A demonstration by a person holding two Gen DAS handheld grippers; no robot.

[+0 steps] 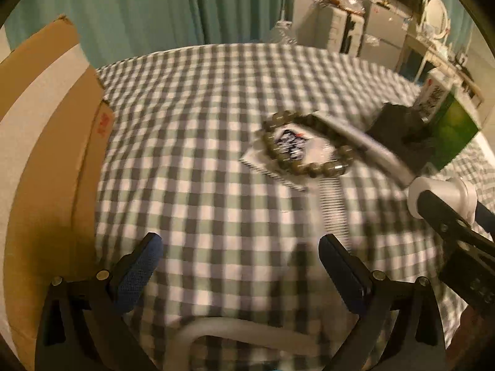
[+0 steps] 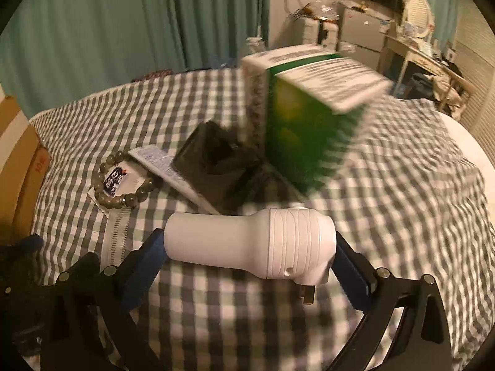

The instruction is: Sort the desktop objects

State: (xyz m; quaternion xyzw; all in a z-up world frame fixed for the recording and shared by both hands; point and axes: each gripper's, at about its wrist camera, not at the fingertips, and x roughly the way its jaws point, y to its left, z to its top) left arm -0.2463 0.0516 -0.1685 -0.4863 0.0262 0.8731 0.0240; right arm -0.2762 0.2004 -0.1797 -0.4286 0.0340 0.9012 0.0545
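The right tongs (image 2: 247,238) stand very wide around a white plug-in device (image 2: 247,244), which lies crosswise between them, one blue pad at each end. I cannot tell whether the pads press on it or merely flank it. The left tongs (image 1: 239,241) are released and empty, over bare checked tablecloth (image 1: 201,154).

The rest of the pile lies just beyond the right tongs. A bead bracelet (image 2: 123,185) rests on a white sachet (image 2: 116,179), and a toothed white strip (image 2: 116,235) is nearer the left finger. Behind the device are a flat printed pack (image 2: 167,170), a black holder (image 2: 213,160) and a green carton (image 2: 303,117). A cardboard box (image 1: 62,123) lies beyond the left tongs' left finger, probably the destination.

To do this step well, I would grip the device centred and square. It fills nearly the whole span, so a skewed hold could let one end slip. Its metal prongs (image 2: 309,296) point down and should clear the cloth before it travels.

Nothing reads cleanly. The sachet carries a dark-blue printed mark, the carton's white panels carry blurred text, and the cardboard box has red lettering too smeared to make out.
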